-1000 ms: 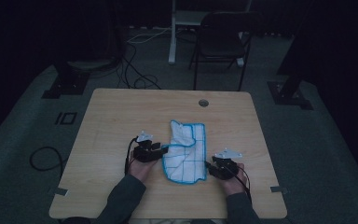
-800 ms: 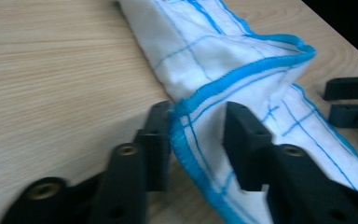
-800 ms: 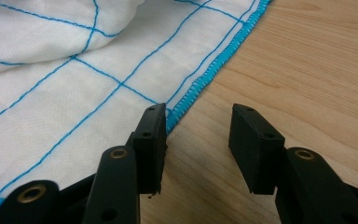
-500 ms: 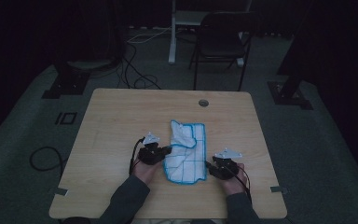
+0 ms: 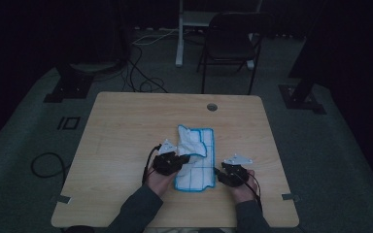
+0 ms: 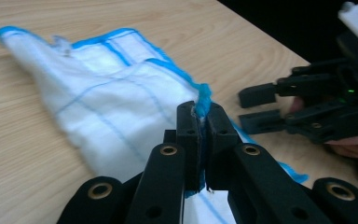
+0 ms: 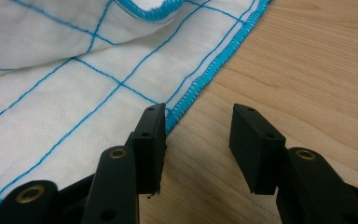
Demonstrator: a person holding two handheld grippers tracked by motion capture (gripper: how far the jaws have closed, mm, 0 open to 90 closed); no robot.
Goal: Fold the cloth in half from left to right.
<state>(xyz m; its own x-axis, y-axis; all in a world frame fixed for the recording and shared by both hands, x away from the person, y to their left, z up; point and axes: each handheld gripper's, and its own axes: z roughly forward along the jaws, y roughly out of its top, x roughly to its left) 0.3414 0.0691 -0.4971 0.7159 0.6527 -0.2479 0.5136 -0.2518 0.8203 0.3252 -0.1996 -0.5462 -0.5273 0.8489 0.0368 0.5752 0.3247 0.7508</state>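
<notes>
Clamped tight on the blue stitched hem of the cloth (image 6: pixel 121 107), with the left gripper (image 6: pixel 198 122) just having closed and the edge pinched between its pads so that a tuft of blue trim pokes up past the tips. Lifted slightly there, draping away ahead and to the left of those jaws onto the wooden table (image 6: pixel 37 154). Parted and holding nothing at the right gripper (image 7: pixel 196 140), one pad resting just at the cloth's hem, the other over bare wood, the hem running diagonally up and away from the gap. Seen from the high view, a long rectangle lying lengthwise away from the person, between the left gripper (image 5: pixel 175 161) and the right gripper (image 5: pixel 229 174), the cloth (image 5: pixel 196 160) with its far left part folded over and bunched. Nearer the free right-hand edge: the right gripper, so likely next to close on that hem. White, thin and soft-looking, crossed by a grid of fine blue lines and bordered all round in brighter blue overlock stitching.
</notes>
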